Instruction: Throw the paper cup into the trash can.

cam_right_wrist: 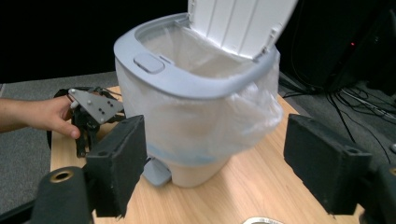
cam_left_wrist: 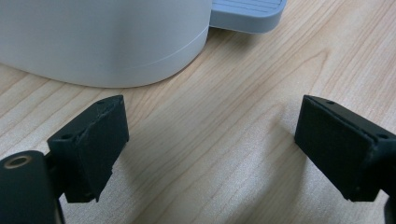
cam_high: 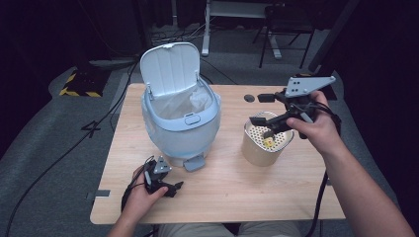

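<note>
Right gripper, jaws apart, perhaps above perforated cup.

From my remote feed I see a light wooden table on grey carpet, a black cable crossing the floor, a yellow-and-black striped block far left, and a chair behind.

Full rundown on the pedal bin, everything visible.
The pedal bin is a small rounded bin in pale blue-grey plastic, upright on the wooden table toward its left side. Its ribbed white lid stands hinged open at the back. A clear plastic liner lines the inside and folds out over the rim, bunching on one side. A push-button latch sits on the front rim, and a grey foot pedal juts out at the base. Nothing but the table touches it.
</note>
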### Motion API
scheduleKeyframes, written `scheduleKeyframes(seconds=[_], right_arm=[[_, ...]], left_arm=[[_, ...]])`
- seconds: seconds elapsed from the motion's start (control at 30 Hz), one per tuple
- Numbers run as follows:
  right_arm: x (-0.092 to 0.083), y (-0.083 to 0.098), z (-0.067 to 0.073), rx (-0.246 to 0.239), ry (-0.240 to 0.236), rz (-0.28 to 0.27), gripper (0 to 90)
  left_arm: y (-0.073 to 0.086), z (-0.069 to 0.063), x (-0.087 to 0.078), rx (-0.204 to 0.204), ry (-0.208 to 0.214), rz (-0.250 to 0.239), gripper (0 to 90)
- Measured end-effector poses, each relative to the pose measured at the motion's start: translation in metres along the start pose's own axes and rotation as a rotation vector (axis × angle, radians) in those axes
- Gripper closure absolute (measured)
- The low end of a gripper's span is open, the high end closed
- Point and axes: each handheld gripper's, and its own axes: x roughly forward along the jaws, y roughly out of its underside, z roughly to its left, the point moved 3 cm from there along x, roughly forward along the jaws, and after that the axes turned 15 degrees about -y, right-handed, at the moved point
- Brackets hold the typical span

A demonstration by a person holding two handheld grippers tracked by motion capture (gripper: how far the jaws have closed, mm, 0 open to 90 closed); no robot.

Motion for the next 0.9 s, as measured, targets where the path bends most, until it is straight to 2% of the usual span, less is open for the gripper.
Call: scheduleKeyframes(seconds=[0.03,0.07,0.13,0.2,0.23,0.27,0.3,0.33,0.5,0.67,0.7,0.73,0.77,0.8,0.9], right_arm=[[-0.008,0.011,-0.001,0.015,0.012,0.003,22.4],[-0.008,0.011,-0.001,0.015,0.012,0.003,22.4],[-0.020,0.028,-0.002,0.033,0.040,0.007,22.3],[-0.024,0.033,-0.001,0.038,0.044,0.007,22.6],[-0.033,0.047,0.000,0.061,0.051,0.003,23.2],[-0.033,0.047,0.000,0.061,0.051,0.003,23.6],[-0.039,0.060,0.001,0.075,0.060,0.018,24.2],[-0.039,0.060,0.001,0.075,0.060,0.018,24.2],[-0.050,0.095,0.004,0.114,0.074,0.028,24.2],[-0.057,0.132,0.007,0.152,0.080,-0.028,24.1],[-0.056,0.147,0.006,0.167,0.085,-0.020,24.8],[-0.056,0.147,0.006,0.167,0.085,-0.020,24.8],[-0.055,0.161,0.006,0.183,0.089,0.005,25.1],[-0.055,0.161,0.006,0.183,0.089,0.005,25.1],[-0.053,0.180,0.008,0.208,0.086,0.007,25.5]], left_arm=[[0.000,0.000,0.000,-0.001,0.000,0.000,10.5],[0.000,0.000,0.000,-0.002,-0.001,0.000,10.5],[0.000,0.000,0.000,-0.002,-0.001,0.000,10.5],[0.000,0.000,0.000,-0.002,0.002,0.000,10.4],[0.000,0.000,0.000,-0.003,0.002,0.000,10.4],[0.000,0.000,0.000,-0.003,0.002,0.000,10.4],[0.000,0.000,0.000,-0.002,0.001,0.000,10.4],[0.000,0.000,0.000,-0.003,0.001,0.000,10.4],[0.000,0.000,0.000,-0.002,-0.004,0.001,10.3],[0.000,-0.002,0.000,-0.016,-0.017,0.002,10.3],[0.000,-0.002,0.000,-0.017,-0.022,0.002,10.3],[0.000,-0.002,0.000,-0.017,-0.021,0.002,10.3],[0.000,-0.002,0.000,-0.017,-0.021,0.002,10.3],[0.000,-0.002,0.000,-0.017,-0.021,0.002,10.3],[0.000,-0.002,0.000,-0.017,-0.021,0.002,10.3]])
